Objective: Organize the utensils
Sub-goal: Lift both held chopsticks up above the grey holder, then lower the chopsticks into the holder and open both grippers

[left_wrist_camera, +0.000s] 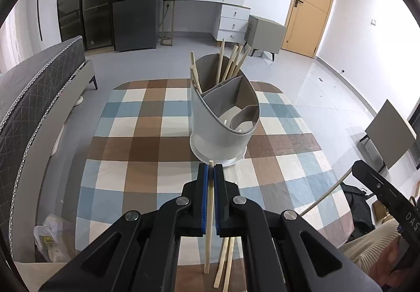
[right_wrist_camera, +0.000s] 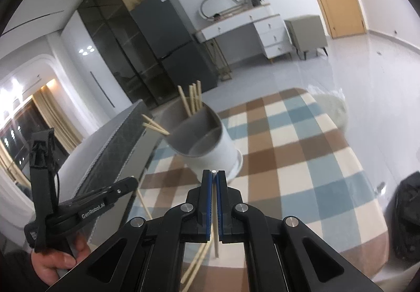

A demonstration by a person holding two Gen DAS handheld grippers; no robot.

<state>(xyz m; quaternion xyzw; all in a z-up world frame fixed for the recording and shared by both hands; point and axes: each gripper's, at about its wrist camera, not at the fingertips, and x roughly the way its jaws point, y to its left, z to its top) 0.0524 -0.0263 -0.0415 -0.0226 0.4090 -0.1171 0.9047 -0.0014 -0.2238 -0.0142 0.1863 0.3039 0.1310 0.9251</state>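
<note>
Closest to me, each gripper had its jaws closed on a single wooden chopstick: the left gripper (left_wrist_camera: 210, 168) pinched one chopstick (left_wrist_camera: 209, 226) that ran back between its blue pads (left_wrist_camera: 202, 197) with the tip just poking out in front, and the right gripper (right_wrist_camera: 214, 174) held its own chopstick (right_wrist_camera: 215, 237) the same way. Beneath them, a few loose chopsticks (left_wrist_camera: 224, 263) lay on the checked tablecloth (left_wrist_camera: 147, 150) at the near edge of the table, so the job looked unfinished by at least those plus the two in hand. A little farther on stood the grey holder (left_wrist_camera: 223, 118), upright on the cloth and divided into compartments. Its far compartment already held a bunch of chopsticks (left_wrist_camera: 232, 62) leaning against the rim, with a couple more (left_wrist_camera: 195, 74) tilted toward the left side; the nearer compartments looked empty of utensils, as far as I could tell. By my reckoning roughly half or more of the sticks were put away, and what remained was dropping these two in and gathering the loose ones. Beyond the table were the bed (left_wrist_camera: 34, 92), the dresser (left_wrist_camera: 210, 3) and the door (left_wrist_camera: 309, 3).
</note>
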